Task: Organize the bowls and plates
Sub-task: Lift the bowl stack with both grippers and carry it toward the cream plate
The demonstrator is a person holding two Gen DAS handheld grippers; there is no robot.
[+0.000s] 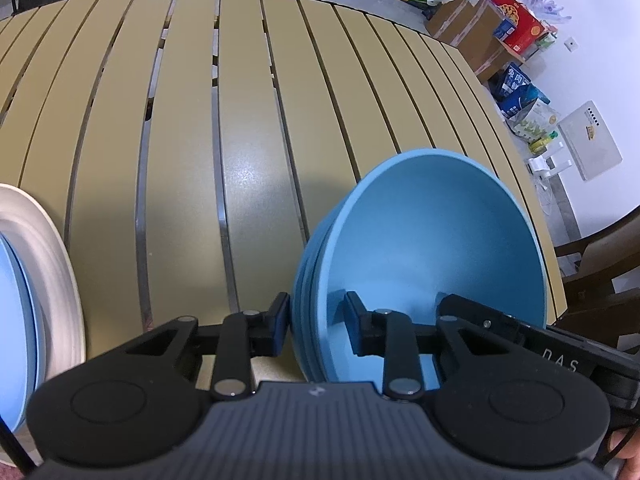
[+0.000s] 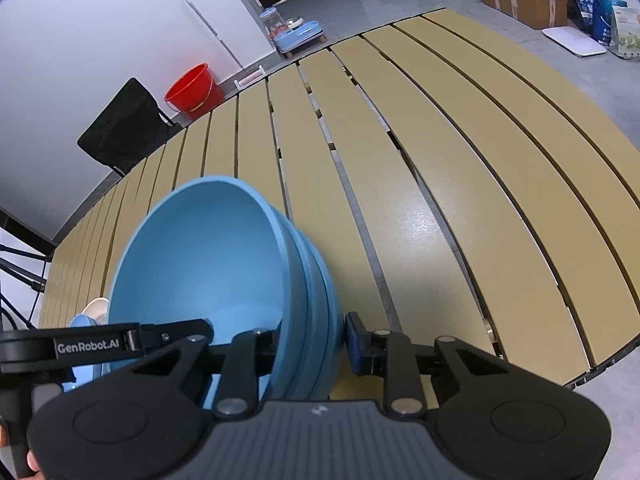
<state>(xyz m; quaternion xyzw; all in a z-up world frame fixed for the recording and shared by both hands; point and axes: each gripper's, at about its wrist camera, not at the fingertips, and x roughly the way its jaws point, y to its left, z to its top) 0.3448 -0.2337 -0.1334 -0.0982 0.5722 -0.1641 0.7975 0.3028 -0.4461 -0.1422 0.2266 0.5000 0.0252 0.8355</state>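
While both grippers pinch its rim from opposite sides, a stack of blue bowls (image 1: pixel 432 248) sits nested and tipped, its open mouth turned toward the cameras, over the near part of a slatted tan table (image 1: pixel 180 140). Whether the stack rests on the slats or hangs just above them cannot be told. In the left wrist view the left gripper (image 1: pixel 316 326) straddles the near rim, one pad outside against the stacked edges and the other inside the top bowl, the jaws narrowed onto the wall. In the right wrist view the right gripper (image 2: pixel 310 344) does the same on the other side of the stack (image 2: pixel 212 264), one finger reaching inside the bowl and the blue pad pressed to the outer edges. Each view also catches the other gripper's black finger inside the bowl.

Left of the stack, at the edge of the left view, lie plates (image 1: pixel 36 280): a pale blue one on a white one, on the table. Beyond the far edge of the table stand a red bucket (image 2: pixel 194 90) and a black chair (image 2: pixel 124 128) by the white wall, with cardboard boxes (image 1: pixel 468 20) and bags on the floor
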